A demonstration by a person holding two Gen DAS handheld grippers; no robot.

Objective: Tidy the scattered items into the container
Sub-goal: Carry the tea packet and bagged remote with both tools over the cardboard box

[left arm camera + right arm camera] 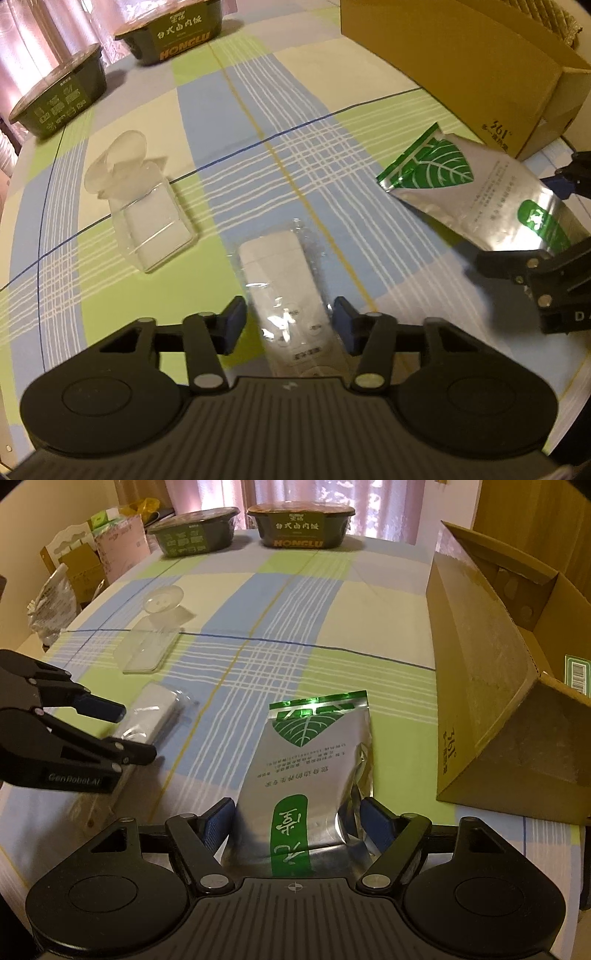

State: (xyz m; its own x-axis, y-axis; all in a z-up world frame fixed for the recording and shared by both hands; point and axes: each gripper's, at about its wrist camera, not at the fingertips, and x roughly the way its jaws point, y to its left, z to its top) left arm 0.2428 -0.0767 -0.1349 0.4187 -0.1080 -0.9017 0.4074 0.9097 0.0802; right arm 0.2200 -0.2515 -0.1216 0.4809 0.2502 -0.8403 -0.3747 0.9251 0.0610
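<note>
Lying flat on the checked tablecloth [332, 613], the silver pouch [306, 768] with a green leaf print has its near end between the fingers of the right gripper [295, 821]; the jaws are spread and the blue pads stand close beside its edges. The cardboard box [491, 686] stands open just to the right of the pouch. On the left, the white remote in a plastic wrap [291, 299] lies between the spread fingers of the left gripper [290, 325], not pinched. Further away are a clear plastic package [147, 206] and two dark food bowls [301, 524].
</note>
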